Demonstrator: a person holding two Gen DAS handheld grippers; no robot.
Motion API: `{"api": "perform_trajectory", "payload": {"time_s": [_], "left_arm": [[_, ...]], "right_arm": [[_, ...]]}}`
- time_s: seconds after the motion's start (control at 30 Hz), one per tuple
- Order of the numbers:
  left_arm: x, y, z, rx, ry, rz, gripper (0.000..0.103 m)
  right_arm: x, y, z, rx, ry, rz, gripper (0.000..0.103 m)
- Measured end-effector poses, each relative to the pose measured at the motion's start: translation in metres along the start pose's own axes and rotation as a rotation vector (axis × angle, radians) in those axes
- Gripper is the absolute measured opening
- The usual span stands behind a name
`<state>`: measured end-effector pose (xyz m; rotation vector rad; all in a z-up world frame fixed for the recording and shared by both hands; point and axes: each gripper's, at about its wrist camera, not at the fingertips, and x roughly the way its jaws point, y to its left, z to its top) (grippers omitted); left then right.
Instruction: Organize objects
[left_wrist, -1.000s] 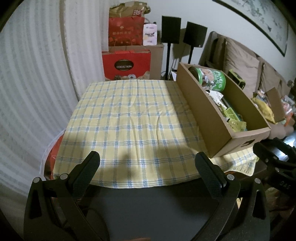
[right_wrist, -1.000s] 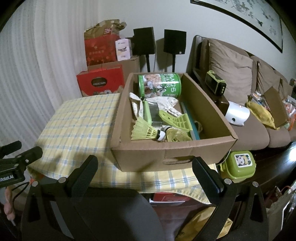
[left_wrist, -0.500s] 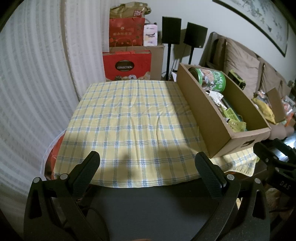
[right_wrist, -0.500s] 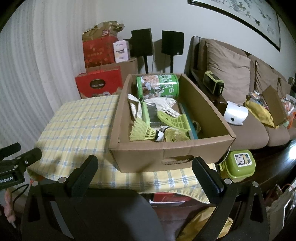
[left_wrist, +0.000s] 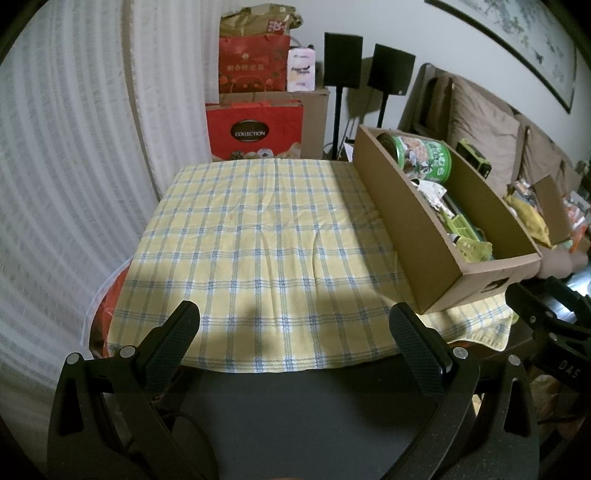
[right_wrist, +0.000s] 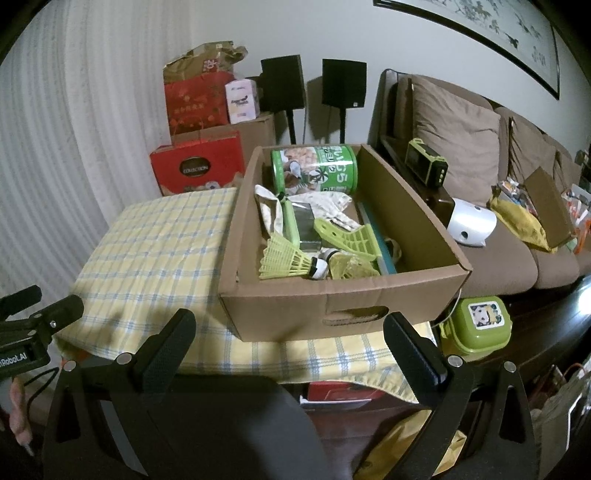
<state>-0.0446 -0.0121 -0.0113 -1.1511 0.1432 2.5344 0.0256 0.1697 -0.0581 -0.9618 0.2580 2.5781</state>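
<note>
Before the cardboard box (right_wrist: 332, 295), both grippers hover, apparently empty.

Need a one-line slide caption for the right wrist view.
Open right gripper faces a cardboard box of shuttlecocks and a green can.

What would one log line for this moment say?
left tool: open, empty | right tool: open, empty | cardboard box: on checked cloth, full
</note>
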Motion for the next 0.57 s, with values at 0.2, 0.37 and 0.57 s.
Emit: {"api": "perform_trajectory", "payload": {"time_s": [0.2, 0.37, 0.57], "left_arm": [[0.0006, -0.0012, -0.0020, -0.004, 0.003, 0.003, 0.103], [0.0008, -0.0017, -0.0024, -0.003, 0.002, 0.006, 0.103], [0.0007, -0.0021, -0.0028, -0.003, 0.004, 0.006, 0.103]], "right_arm": [[0.0000, 0.0004, -0.0002, 0.001, 0.000, -0.003, 0.102], [-0.0001, 0.0000, 0.0000, 0.002, 0.000, -0.002, 0.102], [0.0003, 0.0008, -0.0005, 0.002, 0.002, -0.002, 0.102]]}}
